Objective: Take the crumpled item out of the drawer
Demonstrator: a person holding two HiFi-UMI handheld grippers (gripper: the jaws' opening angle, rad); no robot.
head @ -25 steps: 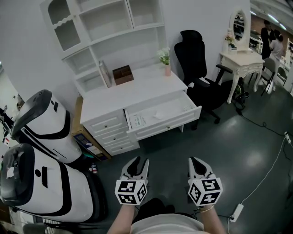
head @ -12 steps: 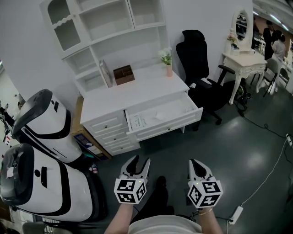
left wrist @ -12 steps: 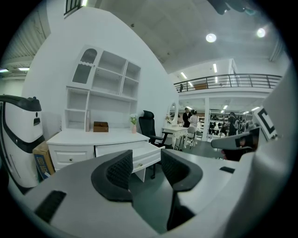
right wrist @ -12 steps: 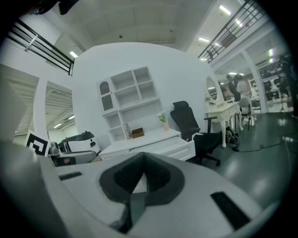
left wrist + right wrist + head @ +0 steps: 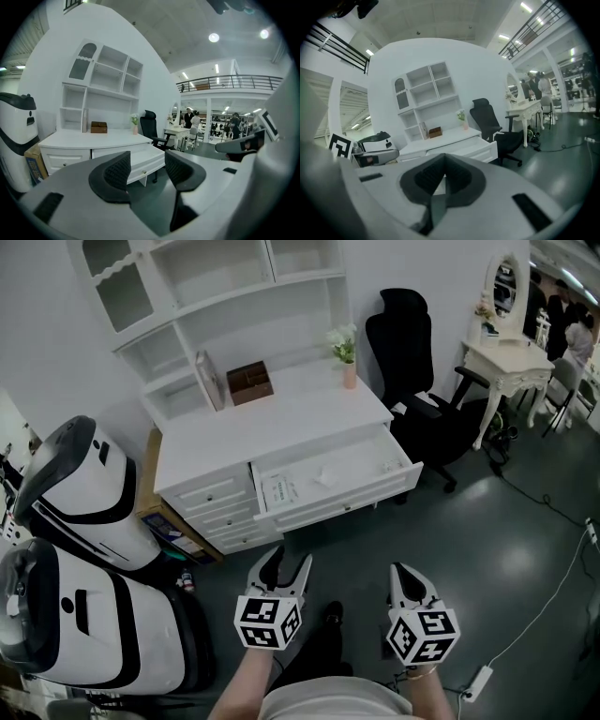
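Your left gripper (image 5: 286, 562), fingers just opened wide and empty, and right gripper (image 5: 406, 571), fingers pressed together, hover before the desk (image 5: 281, 418). The crumpled item (image 5: 325, 478) lies in the open drawer (image 5: 356, 501).

A white bench (image 5: 281, 418) stands against a plain white wall (image 5: 42, 357), topped by a white open-shelf hutch (image 5: 220, 282); right of the bench, a black office chair (image 5: 408, 343); further right, a white dressing table (image 5: 506, 351) with an oval mirror (image 5: 506, 277); left of the bench, bulky white-and-black machines (image 5: 89, 488); in front, a glossy dark grey floor (image 5: 497, 549); overhead, round ceiling lamps (image 5: 213, 37).
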